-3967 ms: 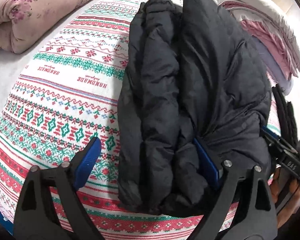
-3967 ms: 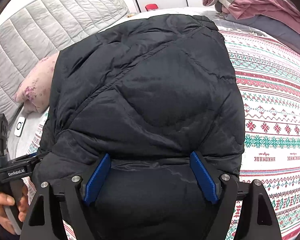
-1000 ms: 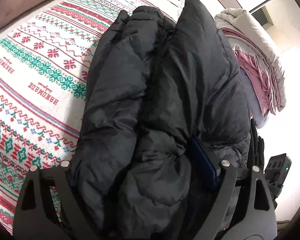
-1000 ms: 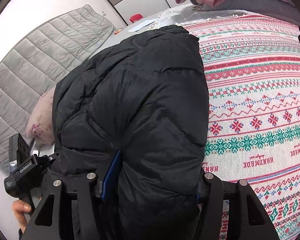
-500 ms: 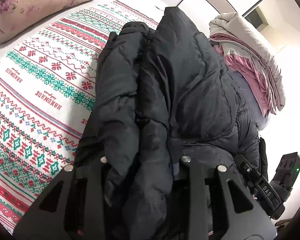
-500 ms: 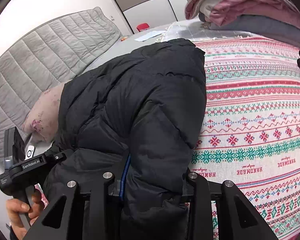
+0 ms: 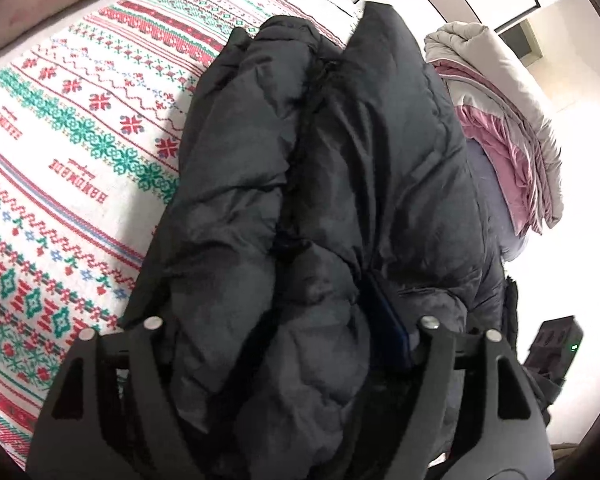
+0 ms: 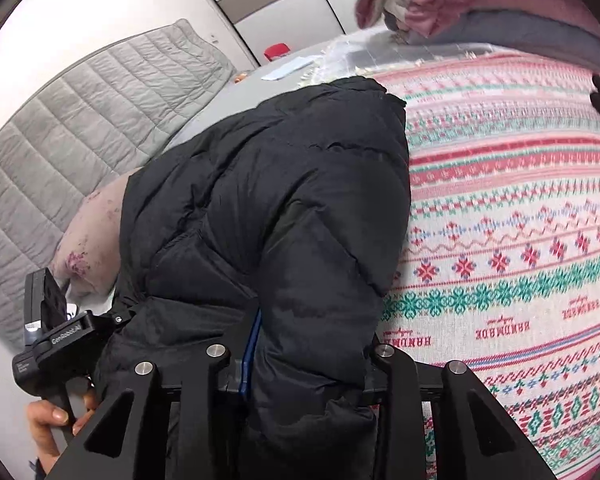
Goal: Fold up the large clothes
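Observation:
A black puffer jacket lies folded lengthwise on a patterned red, green and white blanket. It also shows in the right wrist view. My left gripper is closed on the jacket's near end, with thick padded fabric bunched between the jaws and one blue pad showing. My right gripper is closed on the same end from the other side, with a blue pad showing. Each hand-held gripper shows in the other's view, the left one and the right one.
A pink floral pillow lies by the grey quilted headboard. A pile of folded pink, white and grey bedding sits beyond the jacket. A small red object sits at the far edge.
Both grippers went from open around the jacket's end to closed on it. Now the left jaws stand a little wider than half a second ago, and the jacket end is bunched up.

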### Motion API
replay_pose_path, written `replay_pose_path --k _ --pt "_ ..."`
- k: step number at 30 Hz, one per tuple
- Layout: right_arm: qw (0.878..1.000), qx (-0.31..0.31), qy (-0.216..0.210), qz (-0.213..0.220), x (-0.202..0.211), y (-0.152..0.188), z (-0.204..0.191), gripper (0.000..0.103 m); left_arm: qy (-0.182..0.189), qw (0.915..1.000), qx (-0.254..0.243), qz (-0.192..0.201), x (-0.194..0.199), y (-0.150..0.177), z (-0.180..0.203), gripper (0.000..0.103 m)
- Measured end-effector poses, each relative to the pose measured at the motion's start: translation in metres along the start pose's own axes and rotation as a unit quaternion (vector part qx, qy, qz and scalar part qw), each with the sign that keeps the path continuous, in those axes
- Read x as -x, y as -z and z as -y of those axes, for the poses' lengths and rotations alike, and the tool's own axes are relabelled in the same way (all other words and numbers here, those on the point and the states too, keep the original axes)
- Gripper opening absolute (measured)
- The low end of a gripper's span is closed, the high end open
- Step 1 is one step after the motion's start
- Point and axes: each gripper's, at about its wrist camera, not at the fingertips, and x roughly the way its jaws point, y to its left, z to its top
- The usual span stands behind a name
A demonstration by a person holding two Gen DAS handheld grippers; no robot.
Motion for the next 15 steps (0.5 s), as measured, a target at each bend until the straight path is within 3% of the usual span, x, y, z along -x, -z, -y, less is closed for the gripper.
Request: replay_pose_path --k 2,4,7,11,15 --pt "1.0 -0.01 -0.004 -0.004 -0.002 -0.002 0.006 0.037 -0.004 1.0 -0.005 0.002 0.0 0.001 0.003 0.076" --pt "1.0 0.002 0.002 0.001 0.0 -0.003 0.003 0.037 -0.009 0.9996 -0.024 0.011 0.003 0.004 0.009 0.053" --pt "0.999 0.026 0.011 0.02 0.01 -0.004 -0.009 0.032 -0.004 0.9994 -0.024 0.023 0.01 0.006 0.018 0.031" --pt "0.997 0.058 0.02 0.051 0.029 -0.005 -0.026 0.028 0.013 0.9986 -0.029 0.041 0.022 0.008 0.029 0.021" --pt "0.981 0.132 0.104 0.102 0.048 0.001 -0.053 0.025 0.023 0.9972 -0.051 0.049 0.022 0.013 0.052 0.018"
